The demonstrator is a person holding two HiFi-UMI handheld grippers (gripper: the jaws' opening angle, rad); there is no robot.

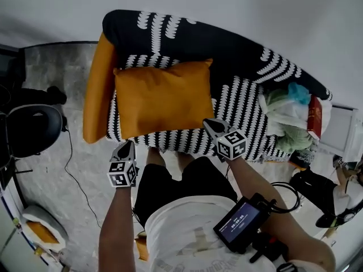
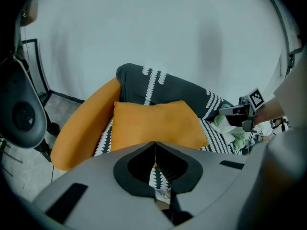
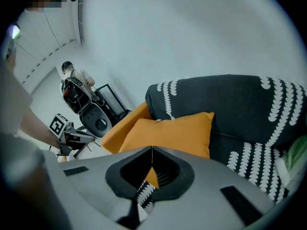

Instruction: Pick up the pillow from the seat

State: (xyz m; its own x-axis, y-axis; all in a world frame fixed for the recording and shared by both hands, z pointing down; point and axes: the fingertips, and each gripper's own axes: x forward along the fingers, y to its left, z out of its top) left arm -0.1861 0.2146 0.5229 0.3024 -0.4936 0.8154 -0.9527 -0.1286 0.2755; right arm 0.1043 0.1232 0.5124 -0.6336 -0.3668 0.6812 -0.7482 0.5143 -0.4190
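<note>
While the left claw [image 1: 127, 145] and right claw [image 1: 210, 123] are closed, empty, the smooth orange pillow [image 1: 163, 97] lies on the patterned seat [image 1: 249, 103].

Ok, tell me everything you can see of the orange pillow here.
The orange pillow is rectangular and plump, with pointed corners and a smooth, lightly creased cover. It lies on the black-and-white patterned seat, far edge against the backrest, beside the orange armrest. Nothing rests on it; the left gripper and right gripper, both shut, appear not to touch it.
</note>
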